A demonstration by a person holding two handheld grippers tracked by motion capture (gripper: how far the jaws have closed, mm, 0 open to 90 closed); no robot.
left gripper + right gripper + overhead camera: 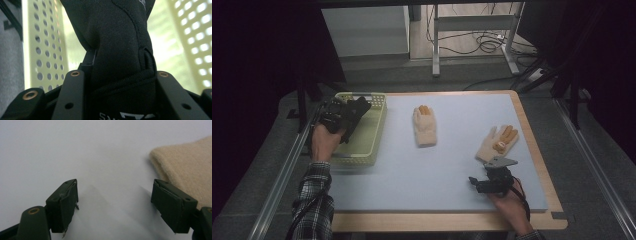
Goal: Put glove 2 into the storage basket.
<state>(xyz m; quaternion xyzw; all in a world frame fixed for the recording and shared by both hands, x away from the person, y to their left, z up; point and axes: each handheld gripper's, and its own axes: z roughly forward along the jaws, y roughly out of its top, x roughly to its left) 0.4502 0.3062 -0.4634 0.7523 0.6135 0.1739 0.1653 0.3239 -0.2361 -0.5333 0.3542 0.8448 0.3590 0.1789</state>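
- In the high view we see the left gripper [351, 114] at the upper left of the frame, above the pale green basket [377, 131], with a black glove [357, 111] held in it.
- In the left gripper view the black glove [120, 50] rises between the two black fingers [72, 97], which are clamped on its cuff; the basket's perforated wall [47, 50] stands behind it.
- We cannot tell whether the glove touches the basket floor.
- In the high view the right gripper [492, 181] sits at the lower right of the frame, low over the grey desk [432, 170], just below a cream glove with orange fingertips [498, 142].
- In the right gripper view its fingers [63, 202] stand wide apart with nothing between them; the cream glove's [187, 167] cuff lies at the right of the frame, just beside the right-hand finger.
- A second cream glove [424, 126] lies flat at the upper middle of the desk, well apart from both grippers.
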